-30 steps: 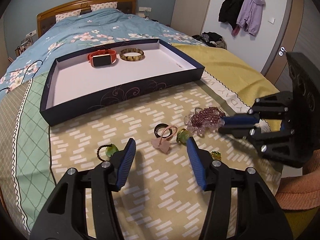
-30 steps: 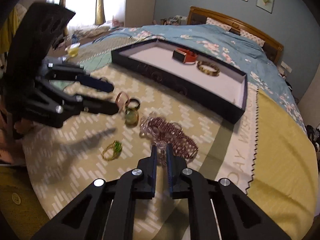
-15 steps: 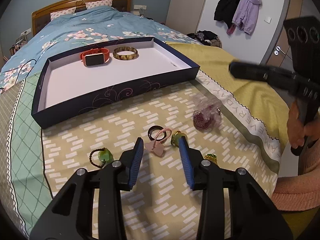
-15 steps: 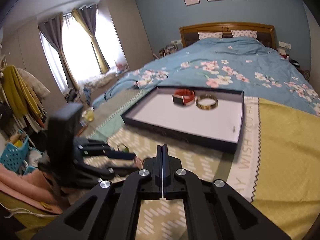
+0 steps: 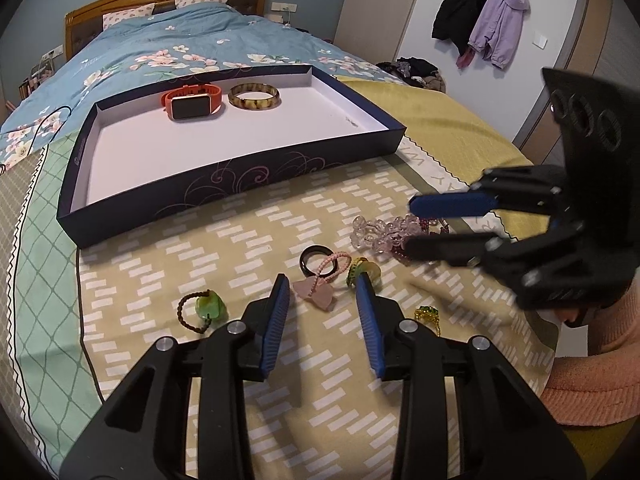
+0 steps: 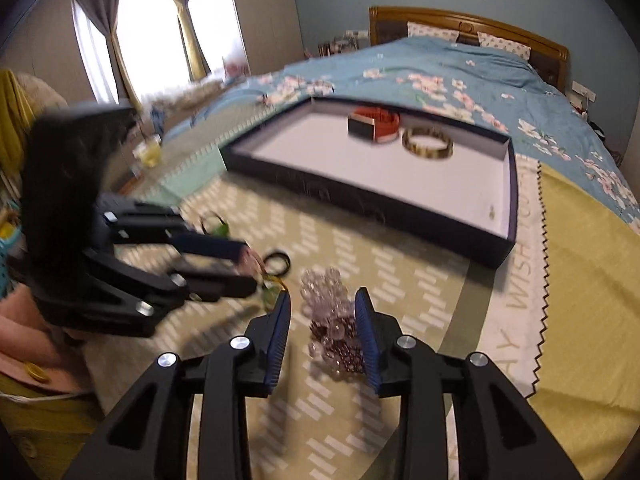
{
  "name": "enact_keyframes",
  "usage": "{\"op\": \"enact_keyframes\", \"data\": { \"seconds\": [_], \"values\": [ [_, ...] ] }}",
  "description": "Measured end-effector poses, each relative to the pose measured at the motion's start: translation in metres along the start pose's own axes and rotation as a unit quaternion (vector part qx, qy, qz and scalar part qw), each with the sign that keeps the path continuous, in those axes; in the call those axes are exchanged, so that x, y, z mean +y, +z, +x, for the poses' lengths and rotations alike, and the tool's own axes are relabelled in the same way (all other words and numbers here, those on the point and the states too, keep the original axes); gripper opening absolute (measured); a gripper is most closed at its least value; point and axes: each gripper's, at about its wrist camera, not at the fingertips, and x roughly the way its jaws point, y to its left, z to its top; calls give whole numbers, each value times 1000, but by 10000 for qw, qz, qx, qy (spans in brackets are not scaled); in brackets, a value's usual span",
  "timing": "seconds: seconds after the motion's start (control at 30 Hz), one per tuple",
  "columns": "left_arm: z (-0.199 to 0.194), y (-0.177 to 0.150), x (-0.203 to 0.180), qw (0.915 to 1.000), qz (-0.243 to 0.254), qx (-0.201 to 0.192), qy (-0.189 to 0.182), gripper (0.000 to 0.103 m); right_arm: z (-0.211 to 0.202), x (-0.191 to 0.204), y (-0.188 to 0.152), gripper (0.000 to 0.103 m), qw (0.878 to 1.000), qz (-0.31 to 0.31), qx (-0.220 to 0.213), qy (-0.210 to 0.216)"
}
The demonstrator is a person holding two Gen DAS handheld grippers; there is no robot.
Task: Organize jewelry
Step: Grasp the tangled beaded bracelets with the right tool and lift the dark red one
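Left wrist view: I have the left gripper (image 5: pixel 322 286) tilted down over the patterned bedspread (image 5: pixel 224 248), jaws closing but still apart, nothing pinched. The pink heart pendant (image 5: pixel 314 294) on its pink cord lies on the cloth between the 2 blue pads (image 5: pixel 276 320), touching neither. Just beyond it sit a black ring (image 5: pixel 314 260) and a small green-and-yellow charm (image 5: pixel 362 270) by the right pad. A green bead on a brown cord (image 5: pixel 206 306) lies to the left, and a yellow-green ring (image 5: pixel 426 314) to the right.

The right gripper (image 5: pixel 408 224) comes in from the right, angled down. In its own view the right gripper's jaws are opening and stand apart, with the clear and dark-red bead bracelets (image 6: pixel 332 320) heaped on the cloth between them. I cannot tell whether the right pad touches the beads. The left gripper crowds close on the left side of that heap.

Farther off, the dark tray (image 5: pixel 224 184) holds 2 pieces at its far edge: an orange watch (image 5: pixel 191 102) and an amber bangle (image 5: pixel 254 97), side by side.
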Motion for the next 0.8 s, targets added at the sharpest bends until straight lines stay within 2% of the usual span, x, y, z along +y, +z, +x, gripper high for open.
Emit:
{"op": "enact_keyframes", "data": {
  "seconds": [0.07, 0.1, 0.23, 0.43, 0.53, 0.63, 0.67, 0.7, 0.77, 0.8],
  "values": [
    [0, 0, 0, 10000, 1, 5, -9, 34, 3, 2, -2, 21, 9998, -110, 54, -159],
    [0, 0, 0, 10000, 1, 4, -9, 34, 2, 4, -2, 20, 9998, -135, 20, -169],
    [0, 0, 1, 10000, 0, -3, -22, 33, -15, -6, 3, 13, 9993, 150, -310, 145],
    [2, 0, 0, 10000, 34, 12, -26, 33, -36, -24, 15, 13, 9939, 643, -731, 516],
    [2, -1, -2, 10000, 50, 26, -34, 31, -46, -30, 19, 13, 9877, 827, -975, 900],
    [2, -1, -2, 10000, 40, 24, -44, 31, -40, -32, 21, 12, 9913, 838, -864, 537],
    [2, -1, -2, 10000, 38, 23, -45, 31, -39, -34, 19, 0, 9893, 900, -872, 745],
    [2, 0, -2, 10000, 30, 20, -53, 31, -38, -35, 19, 0, 9873, 961, -874, 911],
    [3, 0, -2, 10000, 31, 26, -54, 31, -35, -32, 19, 0, 9907, 855, -825, 661],
    [2, -1, -1, 10000, 32, 27, -54, 31, -34, -32, 19, 0, 9907, 854, -809, 680]
  ]
}}
